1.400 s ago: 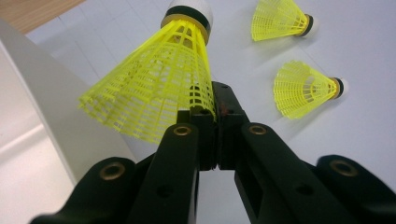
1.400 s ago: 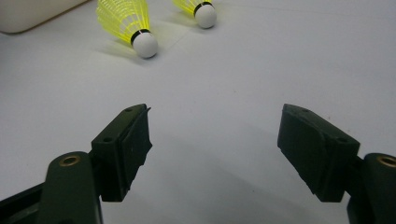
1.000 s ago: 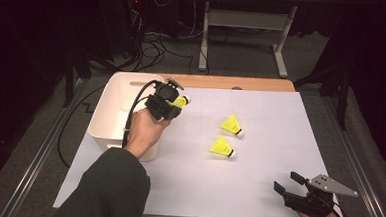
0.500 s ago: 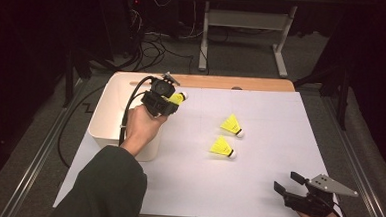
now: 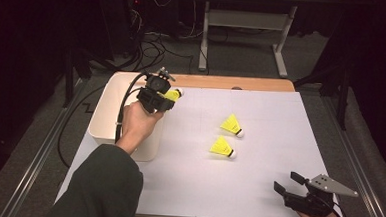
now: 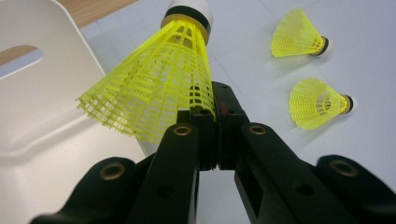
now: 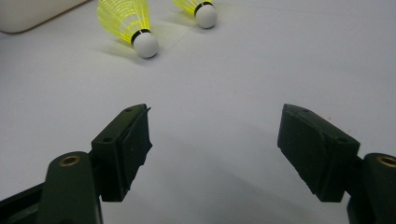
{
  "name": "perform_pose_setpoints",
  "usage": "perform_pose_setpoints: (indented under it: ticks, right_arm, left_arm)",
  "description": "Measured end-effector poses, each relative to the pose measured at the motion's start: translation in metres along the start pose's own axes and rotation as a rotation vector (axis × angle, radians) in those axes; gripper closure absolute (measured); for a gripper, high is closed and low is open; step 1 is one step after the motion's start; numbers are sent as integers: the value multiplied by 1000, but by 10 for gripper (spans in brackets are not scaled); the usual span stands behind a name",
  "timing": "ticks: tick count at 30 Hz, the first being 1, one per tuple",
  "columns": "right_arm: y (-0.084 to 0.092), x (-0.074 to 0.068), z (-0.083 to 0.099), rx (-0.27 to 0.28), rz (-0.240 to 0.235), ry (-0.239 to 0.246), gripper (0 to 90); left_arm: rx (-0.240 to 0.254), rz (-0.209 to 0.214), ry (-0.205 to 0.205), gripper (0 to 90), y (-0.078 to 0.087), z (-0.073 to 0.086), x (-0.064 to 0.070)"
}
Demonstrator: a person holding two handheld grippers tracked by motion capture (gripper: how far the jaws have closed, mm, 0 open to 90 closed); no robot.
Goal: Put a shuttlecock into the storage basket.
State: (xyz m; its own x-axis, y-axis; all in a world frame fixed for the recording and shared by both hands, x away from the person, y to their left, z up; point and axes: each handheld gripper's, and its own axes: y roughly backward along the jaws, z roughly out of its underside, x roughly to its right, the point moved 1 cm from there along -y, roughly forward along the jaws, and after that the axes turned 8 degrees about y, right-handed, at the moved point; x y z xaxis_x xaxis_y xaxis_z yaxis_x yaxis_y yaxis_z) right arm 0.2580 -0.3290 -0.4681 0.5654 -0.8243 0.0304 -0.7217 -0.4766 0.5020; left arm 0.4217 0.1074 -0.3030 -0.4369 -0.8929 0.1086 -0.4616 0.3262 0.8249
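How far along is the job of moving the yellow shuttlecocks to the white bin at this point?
Done: nothing can be seen inside the white bin yet. In hand: the left gripper pinches one shuttlecock by its skirt at the bin's edge. Left: two shuttlecocks lie on the table; the right gripper rests open.

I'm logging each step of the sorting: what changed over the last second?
The left gripper, shut on a yellow plastic shuttlecock, carried it up and left, toward the white plastic bin. The two yellow shuttlecocks on the table and the open right gripper stayed put.
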Motion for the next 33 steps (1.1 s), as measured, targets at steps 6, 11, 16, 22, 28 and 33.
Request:
perform_pose_setpoints:
  ticks: [6, 11, 16, 22, 28, 33]
  right_arm:
    - [0, 0, 0, -1, 0, -1, 259]
    - [0, 0, 0, -1, 0, -1, 259]
    - [0, 0, 0, 0, 0, -1, 259]
    - [0, 0, 0, -1, 0, 0, 259]
    - [0, 0, 0, -1, 0, -1, 259]
    - [0, 0, 0, -1, 0, 0, 259]
  left_arm:
    - [7, -7, 14, 886, 4, -1, -6]
    - [5, -8, 27, 886, 5, 0, -11]
    - [8, -20, 38, 886, 7, 0, -15]
    - [6, -23, 52, 886, 9, 2, -22]
    - [6, -24, 66, 886, 9, 4, -28]
    - [6, -29, 72, 886, 10, 6, -31]
